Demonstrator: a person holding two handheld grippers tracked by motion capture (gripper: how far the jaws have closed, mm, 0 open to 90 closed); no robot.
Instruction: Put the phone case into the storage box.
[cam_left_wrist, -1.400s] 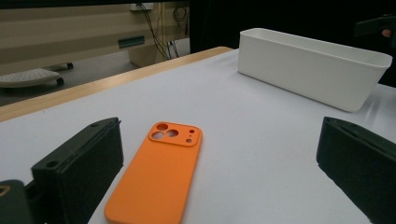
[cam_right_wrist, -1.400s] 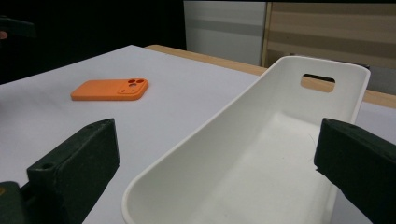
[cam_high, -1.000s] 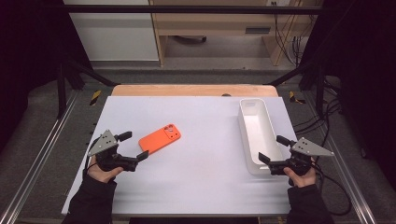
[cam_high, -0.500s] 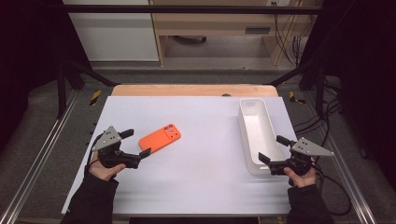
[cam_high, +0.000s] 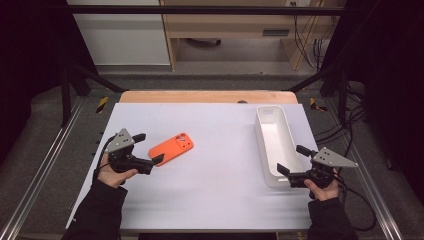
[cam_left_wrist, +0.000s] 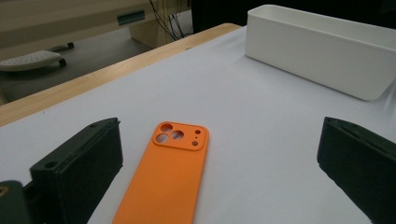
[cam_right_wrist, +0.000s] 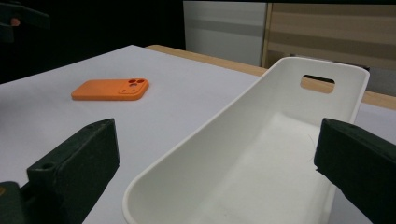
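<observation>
The white table (cam_high: 215, 200) lies bare between the orange phone case (cam_high: 171, 147) and the white tray (cam_high: 274, 145), leaving a wide passage down the middle and along the near edge. The left gripper (cam_high: 151, 148) has its jaws spread around the case's near end. The right gripper (cam_high: 291, 159) faces the tray's near wall, which blocks its way forward.

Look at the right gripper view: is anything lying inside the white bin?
No, the white bin shows a bare white floor and walls, while the orange phone case lies outside it on the table.
</observation>
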